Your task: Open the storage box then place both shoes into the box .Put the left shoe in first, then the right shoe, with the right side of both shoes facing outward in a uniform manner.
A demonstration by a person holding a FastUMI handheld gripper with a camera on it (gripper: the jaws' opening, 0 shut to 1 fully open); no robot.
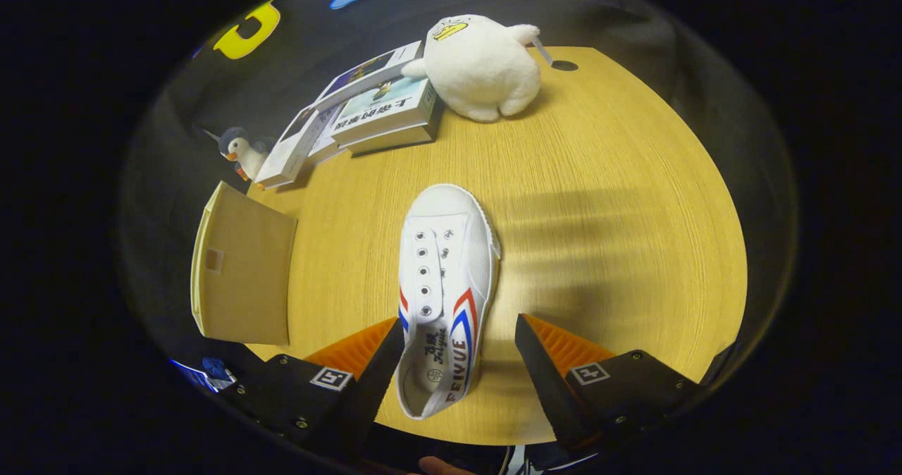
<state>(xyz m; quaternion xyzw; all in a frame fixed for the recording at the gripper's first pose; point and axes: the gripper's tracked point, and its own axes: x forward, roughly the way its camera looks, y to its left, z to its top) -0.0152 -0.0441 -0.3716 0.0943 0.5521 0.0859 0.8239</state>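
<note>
A white canvas shoe [444, 285] with red and blue stripes lies on the wooden table [606, 200], toe pointing away from me. Its heel end sits between the fingers of my gripper [458, 337], close against the left finger, with a gap to the right finger. The gripper is open and presses on nothing. To the left of the shoe stands the beige storage box [243, 274], its flat panel with a small square notch turned toward me; whether it is open I cannot tell.
Beyond the shoe lies a stack of books [366, 112], with a white plush duck [483, 66] beside it at the back. A small penguin toy [239, 151] stands left of the books. A dark round hole [564, 65] marks the table's far edge.
</note>
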